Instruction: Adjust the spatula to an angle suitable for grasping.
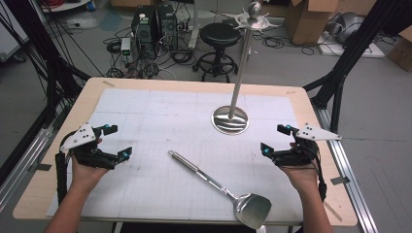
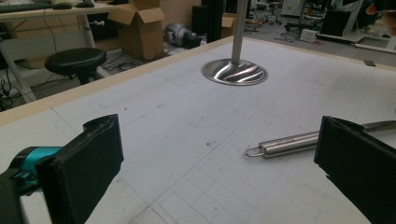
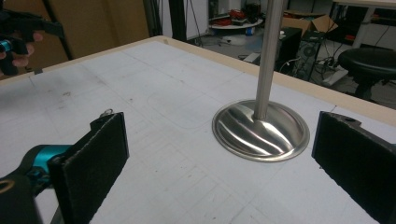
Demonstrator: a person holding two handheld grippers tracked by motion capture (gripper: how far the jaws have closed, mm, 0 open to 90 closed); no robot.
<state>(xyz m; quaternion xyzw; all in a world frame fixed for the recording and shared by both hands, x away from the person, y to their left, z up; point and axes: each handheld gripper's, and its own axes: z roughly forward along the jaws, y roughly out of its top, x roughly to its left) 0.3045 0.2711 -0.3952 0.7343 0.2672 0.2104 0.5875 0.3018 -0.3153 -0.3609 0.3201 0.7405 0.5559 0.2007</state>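
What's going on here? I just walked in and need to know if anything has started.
Nothing is being handled yet. A person holds the left gripper and the right gripper above the table, both open and empty. Between them a metal spatula lies flat on the gridded mat. Farther back a metal stand with a tall pole stands upright, with nothing hung on its top hooks.

Glossy metal spatula [image 1: 228, 189] and stand [image 1: 230, 120]; wooden table [image 1: 87, 97].

mat [image 1: 160, 116]: white, grid-lined | spatula [image 1: 221, 187]: silver | stool [image 1: 220, 35]: black
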